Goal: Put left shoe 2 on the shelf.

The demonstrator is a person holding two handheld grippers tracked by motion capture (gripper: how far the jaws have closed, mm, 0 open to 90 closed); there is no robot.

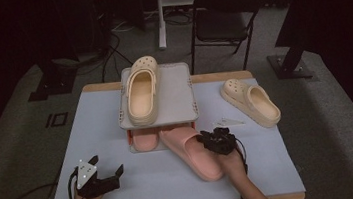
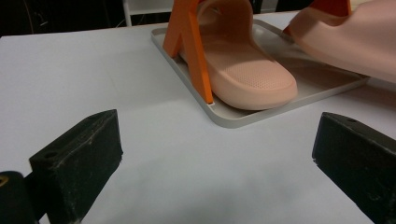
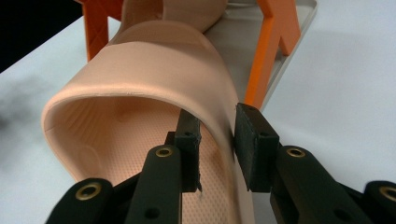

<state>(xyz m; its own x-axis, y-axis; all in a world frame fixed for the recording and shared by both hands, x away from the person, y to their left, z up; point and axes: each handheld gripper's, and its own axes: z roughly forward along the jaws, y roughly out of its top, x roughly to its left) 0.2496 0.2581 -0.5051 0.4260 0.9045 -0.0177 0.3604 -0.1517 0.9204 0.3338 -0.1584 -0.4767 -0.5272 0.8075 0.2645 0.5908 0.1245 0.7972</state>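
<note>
1. On the worktop [image 1: 118, 136], seen from the high view, the right hand-held gripper [image 1: 215, 140] sits at the side of a pink slide sandal [image 1: 190, 150] that lies slanted in front of the two-level shoe rack [image 1: 178, 86]; a cream clog [image 1: 141, 89] rests on the rack's top shelf and a second cream clog [image 1: 251, 102] lies on the worktop off to the right.
2. Up close, the right gripper view shows what the high view cannot: the jaws pinch the sandal's strap edge [image 3: 219, 116], one pad inside, one outside.
3. From the left gripper view, the left hand-held gripper [image 2: 215, 154] is spread wide with nothing between its jaws; ahead a second pink sandal [image 2: 243, 70] lies on the rack's bottom tray [image 2: 233, 119] beside an orange post [image 2: 191, 46].
4. No writing can be read.
</note>
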